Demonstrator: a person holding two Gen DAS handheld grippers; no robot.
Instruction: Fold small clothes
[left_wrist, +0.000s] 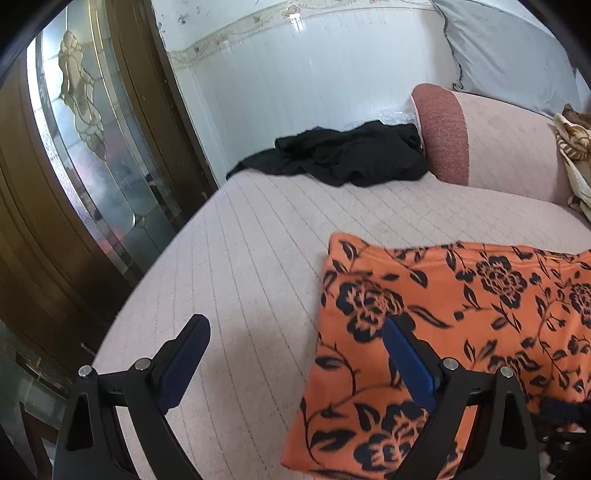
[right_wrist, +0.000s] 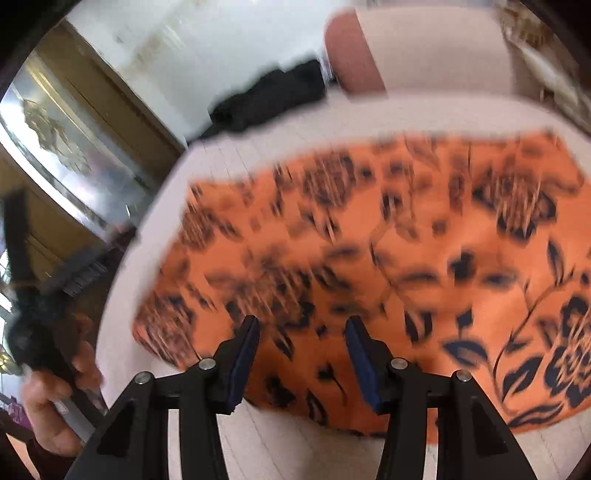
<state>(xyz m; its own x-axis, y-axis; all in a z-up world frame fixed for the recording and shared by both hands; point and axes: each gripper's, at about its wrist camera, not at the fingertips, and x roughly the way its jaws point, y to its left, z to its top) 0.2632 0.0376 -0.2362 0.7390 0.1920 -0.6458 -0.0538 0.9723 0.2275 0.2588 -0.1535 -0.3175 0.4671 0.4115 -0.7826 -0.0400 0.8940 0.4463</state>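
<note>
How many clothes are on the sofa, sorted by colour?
Orange with dark flowers: 1, the orange floral garment, lying flat on the seat.
Black: 1, the black garment, crumpled at the far end beside the sofa arm.
Total: 2.

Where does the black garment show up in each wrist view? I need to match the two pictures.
Left wrist view: the black garment lies crumpled at centre, upper half, against the sofa's armrest.
Right wrist view: the same garment sits near the top, left of centre, blurred.
Shared landmark: the orange floral cloth, nearer the camera than the garment in both.
</note>
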